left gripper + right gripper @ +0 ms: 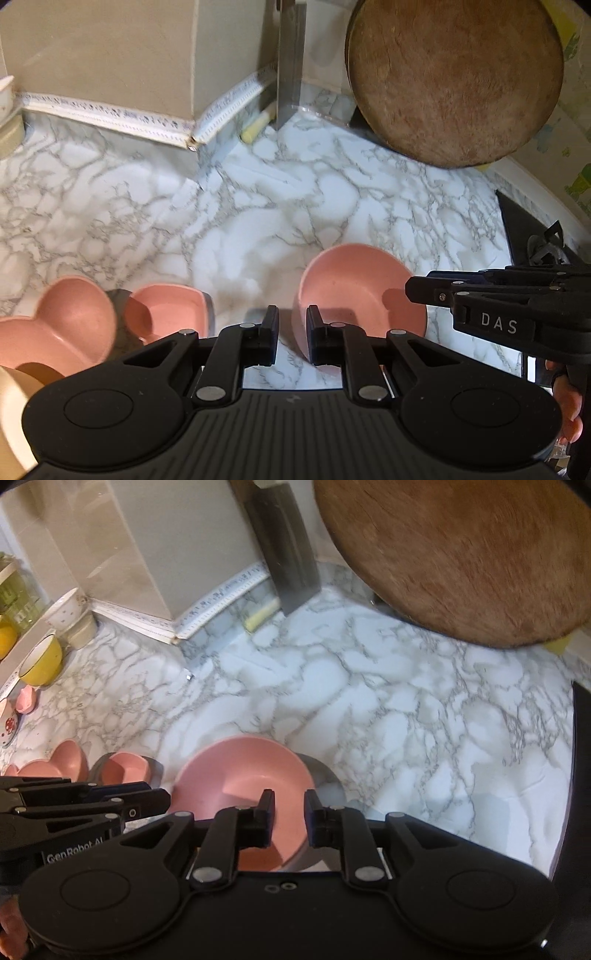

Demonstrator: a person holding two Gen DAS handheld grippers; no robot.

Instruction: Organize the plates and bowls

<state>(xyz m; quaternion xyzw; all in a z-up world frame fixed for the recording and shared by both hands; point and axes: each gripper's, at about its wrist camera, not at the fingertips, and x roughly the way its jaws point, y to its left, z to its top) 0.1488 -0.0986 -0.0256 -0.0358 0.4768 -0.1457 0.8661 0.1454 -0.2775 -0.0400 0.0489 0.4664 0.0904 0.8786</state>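
Holding the left gripper (291, 334) narrowly open, gripping nothing, with the round pink bowl (360, 295) lying just beside its right finger. Keeping the right gripper (289, 818) narrowly parted too, hovering directly over the same bowl (243, 771); two smaller pink dishes (162, 312) sitting farther left.

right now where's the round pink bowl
The round pink bowl sits on the marble counter just ahead of the right gripper, near the centre of both wrist views, with the two smaller pink dishes to its left.
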